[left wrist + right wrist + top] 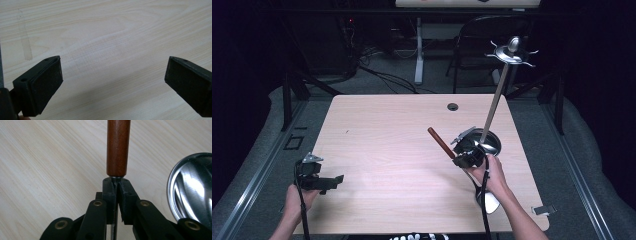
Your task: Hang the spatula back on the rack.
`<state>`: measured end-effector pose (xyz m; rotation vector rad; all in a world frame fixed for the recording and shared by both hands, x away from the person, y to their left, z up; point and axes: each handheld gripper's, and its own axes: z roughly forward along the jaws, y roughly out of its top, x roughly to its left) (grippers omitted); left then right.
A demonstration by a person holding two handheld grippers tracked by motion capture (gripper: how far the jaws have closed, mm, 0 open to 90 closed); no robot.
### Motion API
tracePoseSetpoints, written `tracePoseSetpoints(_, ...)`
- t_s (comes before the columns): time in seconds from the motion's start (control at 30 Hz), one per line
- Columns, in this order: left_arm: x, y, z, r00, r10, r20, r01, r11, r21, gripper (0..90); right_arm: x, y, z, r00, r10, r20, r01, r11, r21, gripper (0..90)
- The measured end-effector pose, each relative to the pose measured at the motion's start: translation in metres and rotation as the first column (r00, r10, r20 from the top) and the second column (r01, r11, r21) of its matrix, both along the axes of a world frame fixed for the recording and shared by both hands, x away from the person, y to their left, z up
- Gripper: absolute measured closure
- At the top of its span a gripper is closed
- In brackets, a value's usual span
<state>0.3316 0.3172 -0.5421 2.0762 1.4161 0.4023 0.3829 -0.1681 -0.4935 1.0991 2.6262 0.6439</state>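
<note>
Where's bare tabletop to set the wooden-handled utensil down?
The light wood table is bare across its middle and left, from the open left gripper up to the far edge. The right is crowded: the shiny steel stand base, the shut right gripper holding the brown-wooden-handled utensil.

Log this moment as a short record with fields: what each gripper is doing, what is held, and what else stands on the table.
right gripper: shut on the metal shaft just below the wooden handle
held thing: a wooden-handled utensil, handle pointing up and left in the high view
left gripper: fingers wide apart, nothing between them
rack: metal stand with hooks on top, round base beside the right gripper
table: light wood
</note>
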Motion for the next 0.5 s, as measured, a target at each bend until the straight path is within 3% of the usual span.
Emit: tracePoseSetpoints(0.5,0.000,0.000,-0.001,0.9999,-0.009,-0.012,0.009,1.0000,0.003,1.3,-0.001,-0.020,0.017,0.9941,-0.066,0.086,0.063,0.997,0.046,84.6)
